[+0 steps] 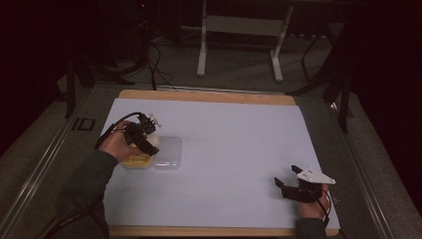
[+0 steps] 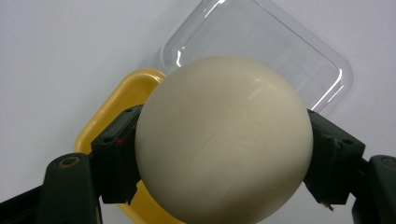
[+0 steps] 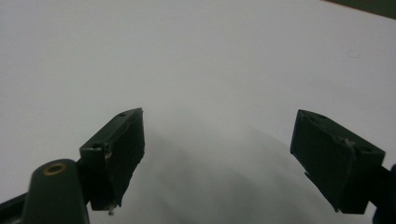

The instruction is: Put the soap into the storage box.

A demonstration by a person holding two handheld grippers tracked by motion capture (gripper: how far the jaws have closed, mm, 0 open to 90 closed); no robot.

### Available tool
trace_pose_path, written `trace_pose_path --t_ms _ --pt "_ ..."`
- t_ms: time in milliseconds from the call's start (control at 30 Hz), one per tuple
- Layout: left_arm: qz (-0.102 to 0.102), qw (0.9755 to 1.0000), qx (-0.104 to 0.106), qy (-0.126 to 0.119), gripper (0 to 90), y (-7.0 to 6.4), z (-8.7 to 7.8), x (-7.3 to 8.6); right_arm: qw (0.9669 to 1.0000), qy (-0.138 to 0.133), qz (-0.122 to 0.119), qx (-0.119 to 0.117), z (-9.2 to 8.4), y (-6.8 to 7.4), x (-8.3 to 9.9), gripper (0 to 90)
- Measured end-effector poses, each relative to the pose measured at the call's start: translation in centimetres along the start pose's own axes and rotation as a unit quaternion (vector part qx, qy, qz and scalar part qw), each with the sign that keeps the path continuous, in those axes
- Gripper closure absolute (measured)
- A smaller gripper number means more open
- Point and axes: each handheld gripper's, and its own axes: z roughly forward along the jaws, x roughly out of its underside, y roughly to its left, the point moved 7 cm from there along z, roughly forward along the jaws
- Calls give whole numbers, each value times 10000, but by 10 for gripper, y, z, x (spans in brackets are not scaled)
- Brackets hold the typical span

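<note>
Two hand-held tongs work over a desk [image 1: 239,149] covered with a pale sheet, seen from above the person's side. Nearest, toward the desk's near right corner, the right tongs [image 1: 287,185] rest in the person's hand with a grey three-cornered plate on top. The right gripper view shows their two black jaws standing wide apart, with bare white desk surface between them and nothing held.

Farther in, on the left half of the desk, lies a yellow tray [image 1: 137,161]. Touching the tray's right side is a clear plastic lid [image 1: 167,153], lying flat on the sheet. The left tongs [image 1: 149,141] hang just above the yellow tray, held by a hand in a dark sleeve, with a cable trailing off behind.

The left gripper view looks along those jaws: they are clamped on a smooth cream-white ball [image 2: 224,140], one black pad pressing each side of it. Below and behind the ball, the yellow tray [image 2: 114,109] shows at its left and the clear plastic lid [image 2: 280,46] beyond it.

Beyond the desk's far wooden edge stand the legs of a white metal frame [image 1: 239,45] on a dark floor.
</note>
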Motion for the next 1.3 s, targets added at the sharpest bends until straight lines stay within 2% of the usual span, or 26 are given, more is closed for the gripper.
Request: trace_pose_path --t_ms 33,133,467,600,800,1033,1300 --pt "59 9998 -113 -119 251 1 0 -1 10000 1 -1 0 0 0 0 176" --pt "32 9996 -172 -243 251 3 -1 0 10000 6 -12 -4 0 0 0 176" --pt "5 9997 -208 -129 251 10 2 7 10000 5 -15 -6 0 1 0 176" --pt "-20 9998 -171 52 251 14 7 15 10000 9 -12 -8 0 1 0 176" --pt "21 10000 -44 34 252 15 8 21 10000 10 -14 -2 0 1 0 176" --pt "80 9999 3 78 251 16 9 23 10000 10 -18 -2 0 1 0 176" --pt "41 9999 72 120 251 19 13 27 10000 10 -30 4 0 1 0 176"
